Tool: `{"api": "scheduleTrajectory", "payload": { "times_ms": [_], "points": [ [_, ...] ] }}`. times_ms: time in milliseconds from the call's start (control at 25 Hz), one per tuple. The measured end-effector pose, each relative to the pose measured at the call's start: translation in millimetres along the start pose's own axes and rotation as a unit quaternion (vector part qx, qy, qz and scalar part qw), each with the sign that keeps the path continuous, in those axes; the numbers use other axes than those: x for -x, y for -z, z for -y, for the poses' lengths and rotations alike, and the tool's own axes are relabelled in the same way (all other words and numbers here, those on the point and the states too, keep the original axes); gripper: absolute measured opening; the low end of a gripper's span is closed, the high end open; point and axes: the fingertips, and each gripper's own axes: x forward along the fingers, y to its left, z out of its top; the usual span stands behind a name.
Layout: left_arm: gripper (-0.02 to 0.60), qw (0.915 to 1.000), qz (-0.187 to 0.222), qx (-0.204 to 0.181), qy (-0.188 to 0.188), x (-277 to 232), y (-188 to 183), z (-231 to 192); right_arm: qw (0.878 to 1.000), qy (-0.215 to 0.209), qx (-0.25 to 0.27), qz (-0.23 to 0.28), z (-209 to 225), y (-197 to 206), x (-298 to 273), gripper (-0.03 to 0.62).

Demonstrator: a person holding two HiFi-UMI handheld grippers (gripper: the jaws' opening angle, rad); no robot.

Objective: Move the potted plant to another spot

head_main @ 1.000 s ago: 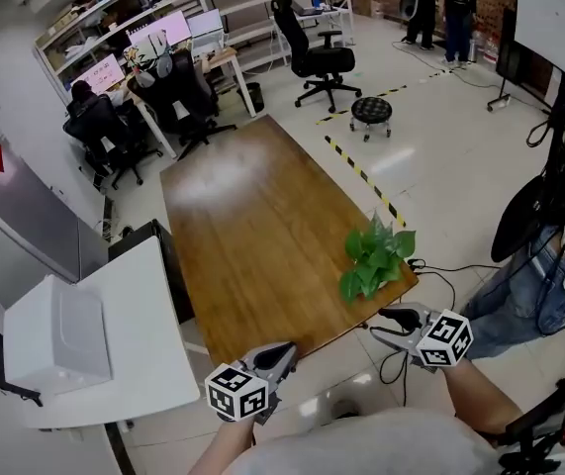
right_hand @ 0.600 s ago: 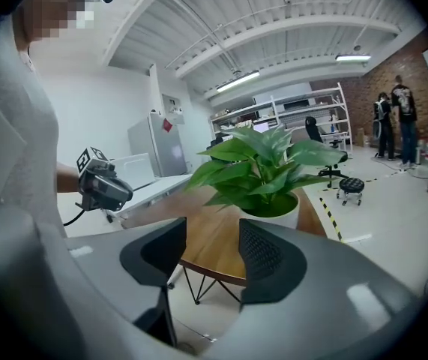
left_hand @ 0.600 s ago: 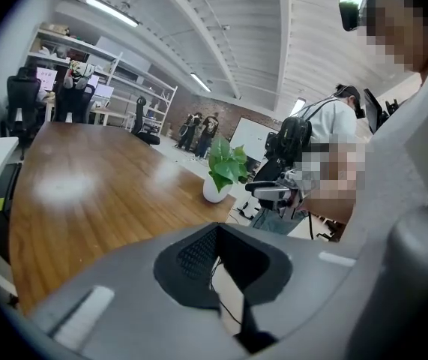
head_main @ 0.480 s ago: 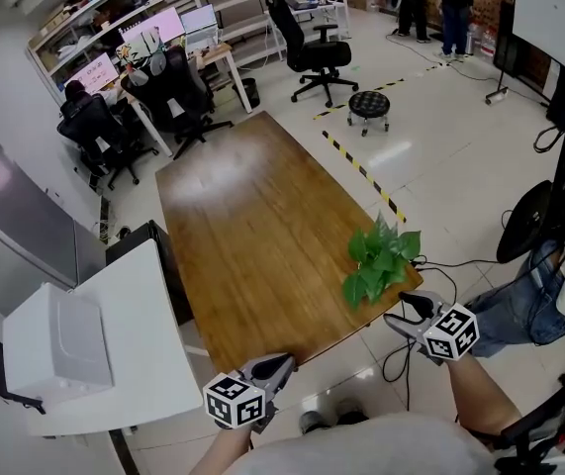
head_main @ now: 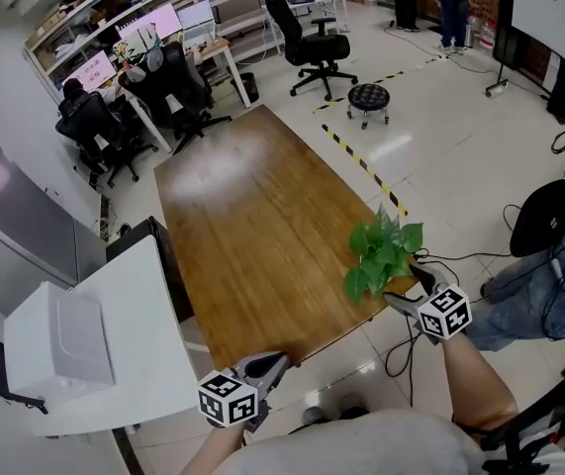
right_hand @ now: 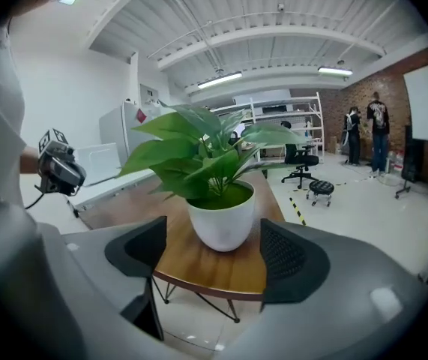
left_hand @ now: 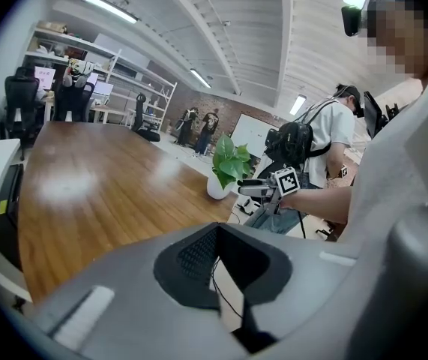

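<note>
My right gripper [head_main: 411, 287], jaws opening, frames the potted plant [head_main: 381, 250] without touching its white pot [right_hand: 223, 220], at the near right corner of the wooden table [head_main: 252, 216] (left gripper [head_main: 265, 367] pinched together, empty).

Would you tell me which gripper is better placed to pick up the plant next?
The right gripper: its opening jaws frame the pot, untouched. The left gripper, shut, hangs at the table's near edge, apart.

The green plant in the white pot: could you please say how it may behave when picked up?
The round white pot looks smooth and narrows downward, so it may slip in a grip. Its broad green leaves spread wider than the pot, so it is probably top-heavy and might tip.
</note>
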Motion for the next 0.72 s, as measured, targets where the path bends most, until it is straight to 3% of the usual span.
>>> {"api": "scheduleTrajectory", "payload": {
  "times_ms": [80,280,400,600,720],
  "points": [
    [-0.005,1.0,-0.005,-0.001,-0.002,3.1,2.3,-0.6,0.999,0.016,0.03,-0.005,4.3,0.0,-8.9,0.411],
    [-0.005,0.9999,-0.01,0.002,-0.013,10.0,8.4,-5.7,0.996,0.039,0.074,-0.007,9.0,6.0,-31.4,0.431],
    [-0.006,0.9997,-0.015,0.0,-0.021,12.4,9.8,-9.9,0.996,0.042,0.076,0.002,8.5,7.4,-44.3,0.442],
    [-0.005,0.9996,-0.016,0.006,-0.021,14.6,8.4,-11.4,0.997,0.038,0.059,0.021,10.4,1.3,-61.2,0.515],
    [-0.005,0.9996,-0.015,0.006,-0.021,14.0,7.0,-12.1,0.997,0.034,0.069,0.014,9.6,2.9,-70.2,0.518]
  ]
}}
